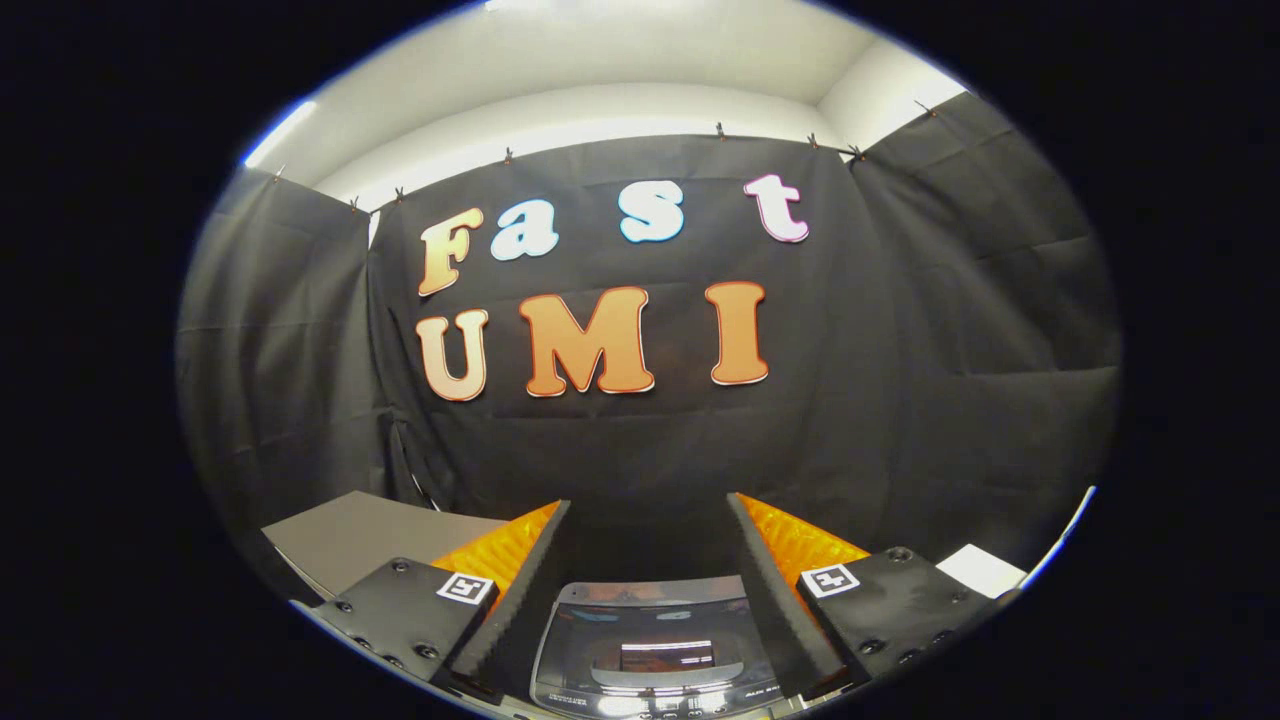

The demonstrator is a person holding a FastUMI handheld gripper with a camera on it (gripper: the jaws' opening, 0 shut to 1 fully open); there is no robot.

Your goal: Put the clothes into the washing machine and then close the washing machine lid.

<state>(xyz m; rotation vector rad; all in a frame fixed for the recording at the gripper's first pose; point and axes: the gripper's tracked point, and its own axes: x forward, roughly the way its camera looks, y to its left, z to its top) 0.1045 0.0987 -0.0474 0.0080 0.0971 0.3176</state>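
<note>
Gripper view: washing machine [650, 650] sits low between the two fingers, lid [652, 628] down and glossy, reflecting lights; control strip along its near edge, labels too small to tell. Gripper [648, 515] spread wide, fingers apart with nothing between them, nothing held, tips above the machine's far edge. Each finger body carries a square marker tag [466, 587]. Grey flat panel [360, 535] lies just beyond the left finger; a white flat piece [982, 570] is near the right finger. Black cloth wall [950, 350] behind, white ceiling [600, 60] above.
</note>
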